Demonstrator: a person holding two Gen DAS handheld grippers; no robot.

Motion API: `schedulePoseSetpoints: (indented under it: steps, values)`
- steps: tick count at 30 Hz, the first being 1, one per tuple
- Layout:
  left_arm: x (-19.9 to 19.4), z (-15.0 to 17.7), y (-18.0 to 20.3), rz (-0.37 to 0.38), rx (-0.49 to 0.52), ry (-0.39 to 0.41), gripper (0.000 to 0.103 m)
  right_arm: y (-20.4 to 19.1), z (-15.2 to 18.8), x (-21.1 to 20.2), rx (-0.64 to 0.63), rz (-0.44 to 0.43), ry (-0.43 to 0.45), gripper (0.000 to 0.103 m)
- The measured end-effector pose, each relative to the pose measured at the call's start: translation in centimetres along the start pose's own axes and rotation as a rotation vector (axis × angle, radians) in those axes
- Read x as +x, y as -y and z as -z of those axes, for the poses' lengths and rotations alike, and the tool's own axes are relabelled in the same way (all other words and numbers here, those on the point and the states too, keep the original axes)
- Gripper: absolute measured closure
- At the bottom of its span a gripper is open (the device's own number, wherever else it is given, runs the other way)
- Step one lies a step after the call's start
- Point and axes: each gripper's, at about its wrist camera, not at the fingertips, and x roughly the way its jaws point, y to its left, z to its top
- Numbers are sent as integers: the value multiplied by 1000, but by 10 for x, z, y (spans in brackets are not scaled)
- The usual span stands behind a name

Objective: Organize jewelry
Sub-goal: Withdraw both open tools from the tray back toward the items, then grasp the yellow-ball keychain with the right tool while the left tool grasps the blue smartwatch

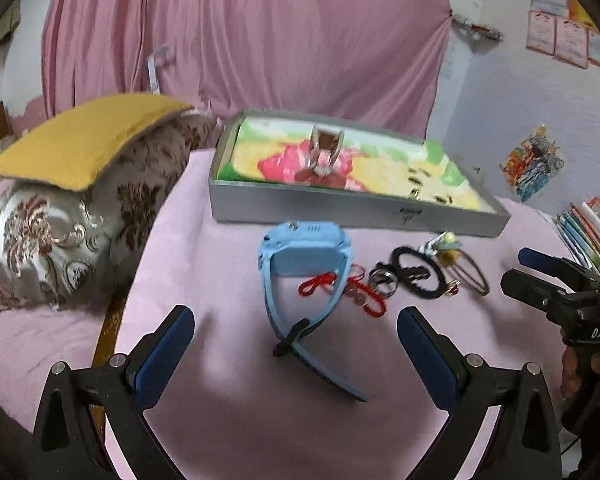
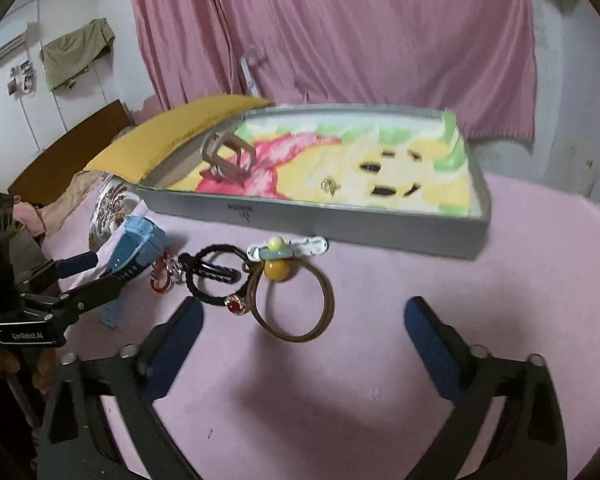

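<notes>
Left claw spread wide low in frame, straddling the blue smartwatch as if to pinch it, right claw likewise spread and empty before the bangle, both aimed toward the grey box upper centre.

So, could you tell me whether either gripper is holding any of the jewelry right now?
No, both are open and empty: the left gripper hovers around the blue watch, the right gripper near the bangle.
</notes>
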Motion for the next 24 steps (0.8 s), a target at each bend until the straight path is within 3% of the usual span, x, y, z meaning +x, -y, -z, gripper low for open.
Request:
schedulePoseSetpoints:
  steps: [3, 8, 10, 16, 24]
  values:
    - [7, -2, -1, 1, -7, -29, 1, -1, -2, 10, -6, 4, -33, 32]
    - [12, -10, -2, 12, -13, -41, 4, -9, -10, 18, -33, -7, -38, 42]
    - [13, -14, -2, 21, -19, -37, 8, -11, -15, 21, -39, -8, -38, 51]
    - [25, -25, 0, 45, -32, -52, 17, -18, -24, 33, -55, -20, -57, 55]
    - [39, -36, -5, 64, -61, -84, 18, -17, -29, 42, -43, -33, -83, 59]
